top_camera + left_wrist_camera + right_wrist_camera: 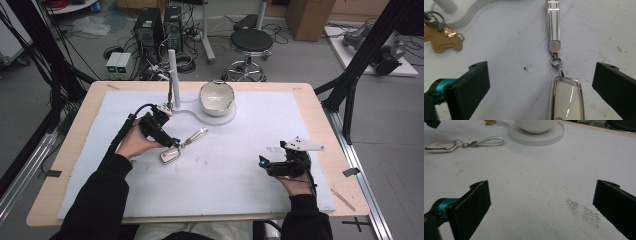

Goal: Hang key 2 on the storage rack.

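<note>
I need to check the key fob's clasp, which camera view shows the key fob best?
The left gripper view: the key fob lies close between the open jaws, clasp and strap sharp. The high view shows it small by the left gripper; the right gripper view shows it far off, at a low angle.

1. A wooden worktop (310, 95) carries a white foam sheet (225, 165) over most of its surface.
2. The grey floor (300, 60) beyond it is strewn with tangled black cables (187, 62).
3. Two black computer towers (160, 27) stand side by side behind the far edge, two small grey boxes (118, 63) just left of them.
4. A round black stool (251, 42) stands to the right of the towers.
5. Black frame struts (357, 70) rise at both sides.
</note>
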### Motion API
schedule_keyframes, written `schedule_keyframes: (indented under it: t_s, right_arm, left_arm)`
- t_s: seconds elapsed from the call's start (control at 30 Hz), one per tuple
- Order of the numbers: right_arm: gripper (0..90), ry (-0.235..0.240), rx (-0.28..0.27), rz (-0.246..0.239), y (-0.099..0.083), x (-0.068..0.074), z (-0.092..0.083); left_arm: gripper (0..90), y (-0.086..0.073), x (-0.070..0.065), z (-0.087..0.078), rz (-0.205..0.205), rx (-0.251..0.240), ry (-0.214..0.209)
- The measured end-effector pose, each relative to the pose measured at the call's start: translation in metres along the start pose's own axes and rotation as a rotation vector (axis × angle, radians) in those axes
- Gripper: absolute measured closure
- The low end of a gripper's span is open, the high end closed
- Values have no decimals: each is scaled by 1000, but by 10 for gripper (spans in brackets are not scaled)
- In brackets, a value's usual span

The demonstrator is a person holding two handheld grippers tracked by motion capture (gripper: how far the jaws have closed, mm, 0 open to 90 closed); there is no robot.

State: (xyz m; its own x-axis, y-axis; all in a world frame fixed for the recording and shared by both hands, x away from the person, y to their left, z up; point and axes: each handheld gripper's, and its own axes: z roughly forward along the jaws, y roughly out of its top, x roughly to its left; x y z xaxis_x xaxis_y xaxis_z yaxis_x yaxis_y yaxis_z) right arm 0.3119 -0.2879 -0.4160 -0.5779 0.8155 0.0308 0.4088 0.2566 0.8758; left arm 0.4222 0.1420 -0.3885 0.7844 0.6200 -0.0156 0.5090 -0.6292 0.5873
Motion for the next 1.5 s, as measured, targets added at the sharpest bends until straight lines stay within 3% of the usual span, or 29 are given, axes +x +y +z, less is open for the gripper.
schedule_keyframes:
  t_s: [0.37,0.47,0.63,0.73,0.93,1.3,1.5]
  right_arm:
    - [6,-2,2,0,0,0,0]
    - [6,-5,3,1,-1,-1,0]
    - [6,-4,3,3,-1,-1,0]
    - [6,-5,5,1,-1,-1,0]
    - [6,-9,2,2,-1,-2,-1]
    - [6,-14,2,2,-2,-4,-2]
    - [6,-12,-4,-12,-2,-2,-2]
  left_arm:
    - [49,7,-5,26,-29,23,-50]
    - [67,8,-5,30,-18,41,-59]
    - [96,9,-5,33,-15,26,-65]
    - [155,11,-7,35,-9,20,-46]
    - [245,19,-10,43,-21,8,-66]
    - [345,27,-15,57,-6,49,-68]
    - [441,28,-16,63,-20,61,-28]
